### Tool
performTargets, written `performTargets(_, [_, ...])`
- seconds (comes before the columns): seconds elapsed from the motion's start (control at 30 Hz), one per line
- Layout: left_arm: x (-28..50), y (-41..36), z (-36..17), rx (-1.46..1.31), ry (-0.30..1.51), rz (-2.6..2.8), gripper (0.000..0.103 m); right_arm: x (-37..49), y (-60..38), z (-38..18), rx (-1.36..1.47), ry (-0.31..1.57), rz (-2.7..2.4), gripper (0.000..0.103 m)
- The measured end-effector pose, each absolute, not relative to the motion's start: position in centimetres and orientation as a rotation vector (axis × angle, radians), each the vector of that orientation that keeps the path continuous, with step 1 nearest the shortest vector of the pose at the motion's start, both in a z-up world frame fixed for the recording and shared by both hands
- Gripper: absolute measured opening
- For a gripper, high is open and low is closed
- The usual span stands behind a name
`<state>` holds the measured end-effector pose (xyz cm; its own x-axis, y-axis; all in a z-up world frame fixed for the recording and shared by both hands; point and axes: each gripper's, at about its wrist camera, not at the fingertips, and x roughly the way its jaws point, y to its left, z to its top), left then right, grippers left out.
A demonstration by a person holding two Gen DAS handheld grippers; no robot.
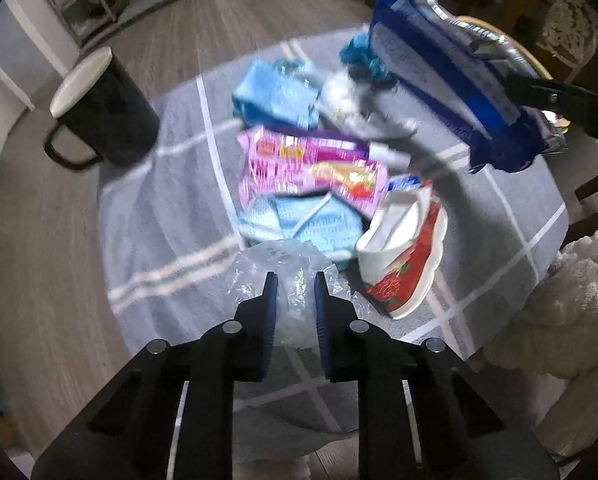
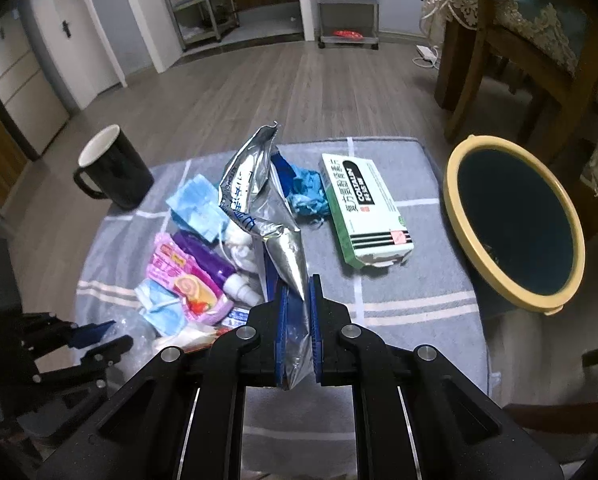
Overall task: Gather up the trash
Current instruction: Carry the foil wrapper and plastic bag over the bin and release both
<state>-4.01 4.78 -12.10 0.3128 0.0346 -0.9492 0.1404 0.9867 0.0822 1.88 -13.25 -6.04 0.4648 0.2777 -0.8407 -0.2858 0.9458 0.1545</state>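
A pile of trash lies on a grey checked cloth (image 2: 399,292). My right gripper (image 2: 297,292) is shut on a silver and blue foil bag (image 2: 259,184) and holds it up above the cloth; the bag also shows in the left wrist view (image 1: 439,76). My left gripper (image 1: 293,280) has its jaws around a crumpled clear plastic wrapper (image 1: 283,264). In the pile are a pink snack wrapper (image 1: 299,164), blue face masks (image 1: 275,96), a red and white wrapper (image 1: 407,252), a purple bottle (image 2: 211,260) and a green and white box (image 2: 363,208).
A black mug (image 2: 115,168) stands at the cloth's far left corner. A round bin with a yellow rim (image 2: 451,200) stands right of the cloth. A wooden chair (image 2: 499,60) is behind the bin. A white fluffy object (image 1: 571,304) lies at the right edge.
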Motion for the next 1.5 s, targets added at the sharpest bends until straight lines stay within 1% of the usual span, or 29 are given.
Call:
performTargets(0.23, [-4.6, 4.5, -6.7, 0.113, 1.073, -0.060, 0.016, 2.1, -14.7, -3.1, 0.043, 0.967, 0.360, 0.011])
performTargets(0.4, [-4.9, 3.1, -1.7, 0.169, 0.907, -0.025, 0.016, 2.9, -16.3, -0.6, 0.087, 0.935, 0.399, 0.011])
performTargets(0.63, [-3.8, 0.0, 2.4, 0.172, 0.782, -0.053, 0.016, 4.6, -21.4, 2.7, 0.071, 0.836, 0.325, 0.011])
performTargets(0.8, [-2.2, -2.7, 2.8, 0.140, 0.749, -0.117, 0.016, 6.4, -26.5, 3.6, 0.091, 0.796, 0.204, 0.011])
performTargets(1.0, [1.2, -7.0, 2.5, 0.118, 0.773, -0.191, 0.016, 8.7, -31.5, 1.7, 0.138, 0.842, 0.104, 0.011])
performTargets(1.27, [4.4, -14.1, 1.5, 0.212, 0.766, -0.298, 0.016, 11.4, -34.9, -0.4, 0.154, 0.892, 0.050, 0.011])
performTargets(1.5, [7.4, -18.0, -0.6, 0.266, 0.796, -0.334, 0.016, 13.4, -36.3, -3.1, 0.127, 0.965, 0.025, 0.012])
